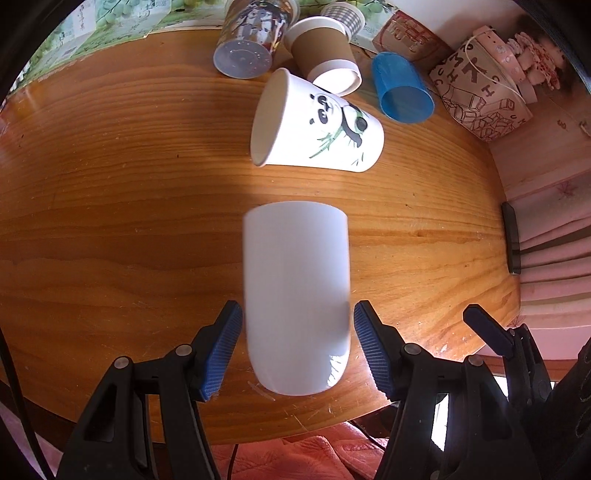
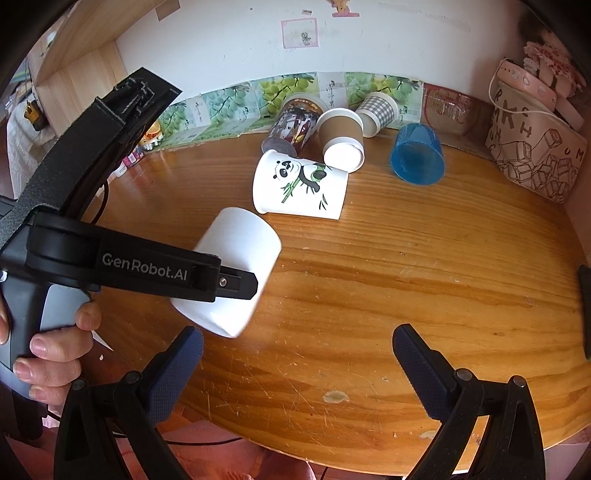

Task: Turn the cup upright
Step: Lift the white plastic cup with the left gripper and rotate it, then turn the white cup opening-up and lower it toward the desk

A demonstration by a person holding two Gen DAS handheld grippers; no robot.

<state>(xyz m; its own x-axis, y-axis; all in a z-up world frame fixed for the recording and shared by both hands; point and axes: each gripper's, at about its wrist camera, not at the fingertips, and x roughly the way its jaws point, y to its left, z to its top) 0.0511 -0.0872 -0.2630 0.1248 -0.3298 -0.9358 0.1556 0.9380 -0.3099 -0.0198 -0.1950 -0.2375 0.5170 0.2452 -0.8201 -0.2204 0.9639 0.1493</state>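
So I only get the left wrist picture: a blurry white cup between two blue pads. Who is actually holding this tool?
Observer: A person. The right wrist view shows a hand wrapped around the handle of the left gripper, with one black finger lying across the white cup.
Operator: And the dark blue tip at my right edge?
Observer: That is the right gripper. Its fingers are spread wide with nothing between them.
Operator: What is further back, above my picture?
Observer: A white wall with a small pink-framed drawing stuck on it.
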